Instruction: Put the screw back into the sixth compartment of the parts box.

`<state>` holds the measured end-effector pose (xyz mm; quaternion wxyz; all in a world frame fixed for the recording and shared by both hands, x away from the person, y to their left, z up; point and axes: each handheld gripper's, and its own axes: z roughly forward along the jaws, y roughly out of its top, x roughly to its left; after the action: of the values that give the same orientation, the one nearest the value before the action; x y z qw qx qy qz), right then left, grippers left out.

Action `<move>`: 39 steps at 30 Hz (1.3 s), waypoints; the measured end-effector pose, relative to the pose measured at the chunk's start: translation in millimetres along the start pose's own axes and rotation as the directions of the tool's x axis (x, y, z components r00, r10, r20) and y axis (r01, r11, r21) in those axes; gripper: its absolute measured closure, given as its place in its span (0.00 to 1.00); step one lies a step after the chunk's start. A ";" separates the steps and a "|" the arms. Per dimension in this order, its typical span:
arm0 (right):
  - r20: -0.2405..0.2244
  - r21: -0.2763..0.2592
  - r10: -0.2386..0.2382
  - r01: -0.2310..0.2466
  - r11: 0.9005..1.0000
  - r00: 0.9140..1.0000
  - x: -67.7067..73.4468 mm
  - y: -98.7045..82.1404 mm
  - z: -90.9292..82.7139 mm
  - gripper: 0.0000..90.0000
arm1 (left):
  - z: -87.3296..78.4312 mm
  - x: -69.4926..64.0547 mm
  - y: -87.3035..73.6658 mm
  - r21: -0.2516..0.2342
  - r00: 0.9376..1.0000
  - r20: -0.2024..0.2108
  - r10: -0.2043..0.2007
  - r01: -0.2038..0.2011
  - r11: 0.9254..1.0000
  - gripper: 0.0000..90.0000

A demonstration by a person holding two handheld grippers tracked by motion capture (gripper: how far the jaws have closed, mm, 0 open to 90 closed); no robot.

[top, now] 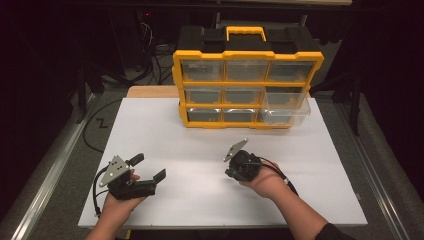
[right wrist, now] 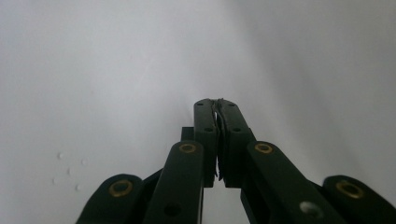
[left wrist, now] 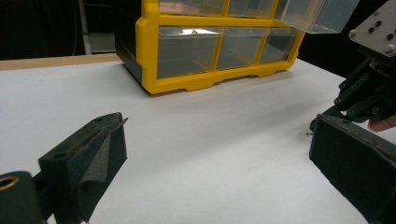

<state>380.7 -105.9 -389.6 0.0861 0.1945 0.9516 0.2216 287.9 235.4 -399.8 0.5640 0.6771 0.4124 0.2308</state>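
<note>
Right claw (top: 234,167) closed, empty; left claw (top: 149,167) wide open; yellow drawer cabinet (top: 247,90) well beyond

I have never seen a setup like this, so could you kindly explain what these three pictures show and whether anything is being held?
A person sits at a white table with a hand-held two-jaw claw in each hand. The high view looks down from above. The left claw has its jaws spread wide with nothing between them. The right claw is shut, its pads pressed together above the bare table, and nothing can be seen between them. The other two pictures come from small cameras riding on each claw, looking along its black jaws. At the far side of the table stands a yellow drawer organiser with clear drawers; one clear drawer on its right side is pulled out.
</note>
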 end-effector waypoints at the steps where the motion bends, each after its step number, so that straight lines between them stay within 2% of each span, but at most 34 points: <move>1: 0.001 0.004 0.005 -0.005 1.000 1.000 -0.1 -3.0 -1.7 1.00 | 0.0 0.0 0.0 0.000 1.000 0.001 0.001 -0.001 1.000 0.05; 18: 0.045 0.008 0.074 -0.074 0.997 0.996 -13.1 -54.9 -24.8 1.00 | 0.9 -0.4 -0.1 0.001 1.000 0.003 0.003 -0.003 1.000 0.05; 28: 0.075 0.028 0.134 -0.136 0.990 0.988 -21.6 -85.2 -35.3 1.00 | 0.7 -0.8 -0.1 0.002 1.000 0.003 0.007 -0.007 1.000 0.05; 30: 0.083 0.024 0.127 -0.129 0.991 0.988 -23.6 -90.4 -37.0 1.00 | 0.7 -0.9 -0.1 0.001 1.000 0.003 0.008 -0.008 1.000 0.05; 39: 0.104 0.034 0.168 -0.172 0.985 0.980 -28.5 -109.0 -47.6 1.00 | 1.8 -1.4 -0.4 0.003 1.000 0.004 0.008 -0.008 1.000 0.05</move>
<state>358.5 -226.1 -394.8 0.1106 0.2877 0.9305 0.1978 288.3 233.2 -400.4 0.5628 0.6802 0.4090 0.2310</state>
